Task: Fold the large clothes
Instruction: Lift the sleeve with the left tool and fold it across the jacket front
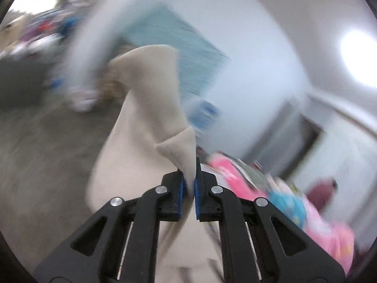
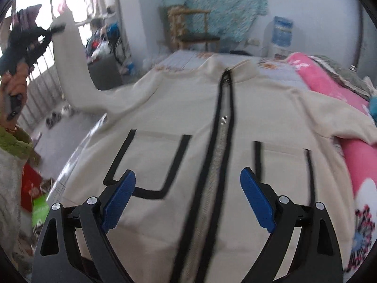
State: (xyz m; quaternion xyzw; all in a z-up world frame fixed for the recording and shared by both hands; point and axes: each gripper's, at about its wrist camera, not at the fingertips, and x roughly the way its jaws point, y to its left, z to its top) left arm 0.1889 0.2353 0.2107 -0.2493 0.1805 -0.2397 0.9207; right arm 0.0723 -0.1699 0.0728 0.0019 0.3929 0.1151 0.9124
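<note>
A cream jacket [image 2: 188,122] with a black zip and black-edged pockets lies front up on the bed. My left gripper [image 1: 190,181] is shut on the cuff end of its cream sleeve [image 1: 165,108], which rises from the pads in a folded peak. In the right wrist view that sleeve [image 2: 70,70] is lifted high at the far left, held by the left gripper [image 2: 55,28] in a person's hand. My right gripper [image 2: 188,198] hangs open above the jacket's lower front, over the zip, with nothing between its blue pads [image 2: 117,200].
A pink patterned blanket [image 2: 341,99] lies along the bed's right side. Behind the bed stand a wooden chair [image 2: 195,30], a turquoise wall hanging [image 2: 223,2] and a water dispenser [image 2: 280,35]. Railings and clutter line the floor at left.
</note>
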